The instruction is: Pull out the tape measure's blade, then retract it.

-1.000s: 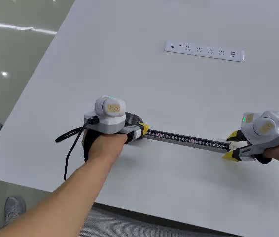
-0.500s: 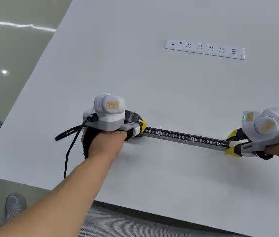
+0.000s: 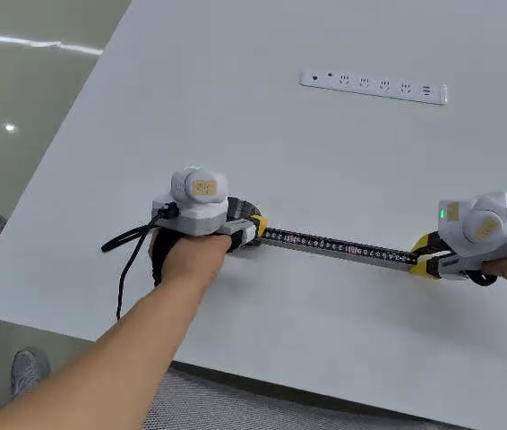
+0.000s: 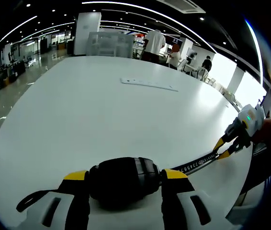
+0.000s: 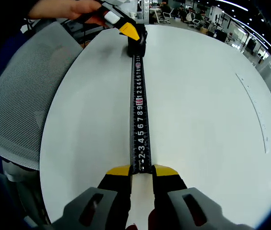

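The black tape measure case (image 3: 243, 222) rests on the white table (image 3: 325, 152), with my left gripper (image 3: 252, 228) shut on it; its rounded body (image 4: 124, 182) sits between the yellow-tipped jaws in the left gripper view. The black blade (image 3: 339, 248) with white numbers runs out to the right, low over the table. My right gripper (image 3: 421, 259) is shut on the blade's end. In the right gripper view the blade (image 5: 139, 110) stretches from my right gripper (image 5: 141, 169) away to the case (image 5: 136, 45).
A white power strip (image 3: 373, 87) lies flat toward the far side of the table. A black cable (image 3: 128, 260) trails from the left gripper over the near table edge. People stand beyond the far end of the table (image 4: 160, 45).
The right gripper has drifted slightly right, drawing the blade a little further out. The left gripper and case have stayed in place.
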A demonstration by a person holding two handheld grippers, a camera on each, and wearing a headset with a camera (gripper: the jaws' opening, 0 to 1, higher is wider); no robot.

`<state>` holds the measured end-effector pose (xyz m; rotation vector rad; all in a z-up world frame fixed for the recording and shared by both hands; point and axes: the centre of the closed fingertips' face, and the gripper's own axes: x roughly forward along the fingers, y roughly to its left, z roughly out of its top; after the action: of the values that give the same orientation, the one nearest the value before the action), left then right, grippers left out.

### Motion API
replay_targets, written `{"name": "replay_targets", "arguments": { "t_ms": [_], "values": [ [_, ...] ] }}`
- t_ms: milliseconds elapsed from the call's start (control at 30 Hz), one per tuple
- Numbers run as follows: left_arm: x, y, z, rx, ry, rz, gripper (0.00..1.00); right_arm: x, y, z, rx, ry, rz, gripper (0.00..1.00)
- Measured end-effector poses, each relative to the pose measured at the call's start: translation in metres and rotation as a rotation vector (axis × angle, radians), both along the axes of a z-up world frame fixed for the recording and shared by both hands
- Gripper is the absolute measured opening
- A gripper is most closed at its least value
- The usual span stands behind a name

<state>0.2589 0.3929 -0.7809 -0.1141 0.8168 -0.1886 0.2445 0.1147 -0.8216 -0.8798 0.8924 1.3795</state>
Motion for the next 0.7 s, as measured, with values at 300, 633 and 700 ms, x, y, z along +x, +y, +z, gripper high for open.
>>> {"name": "replay_targets", "arguments": {
  "t_ms": [300, 633, 700],
  "values": [
    [0.0004, -0.0009, -0.0006, 0.013, -0.014, -0.015, 0.56, 0.0002, -0.0002, -0.0007, 0.001, 0.005, 0.009, 0.12],
    [0.0005, -0.0003, -0.0011, 0.026, -0.018, -0.027, 0.54, 0.0001, 0.0000, -0.0008, -0.002, 0.007, 0.008, 0.11],
    [0.0006, -0.0001, -0.0013, 0.030, -0.019, -0.032, 0.54, 0.0000, -0.0001, -0.0008, -0.003, 0.007, 0.008, 0.11]
  ]
}}
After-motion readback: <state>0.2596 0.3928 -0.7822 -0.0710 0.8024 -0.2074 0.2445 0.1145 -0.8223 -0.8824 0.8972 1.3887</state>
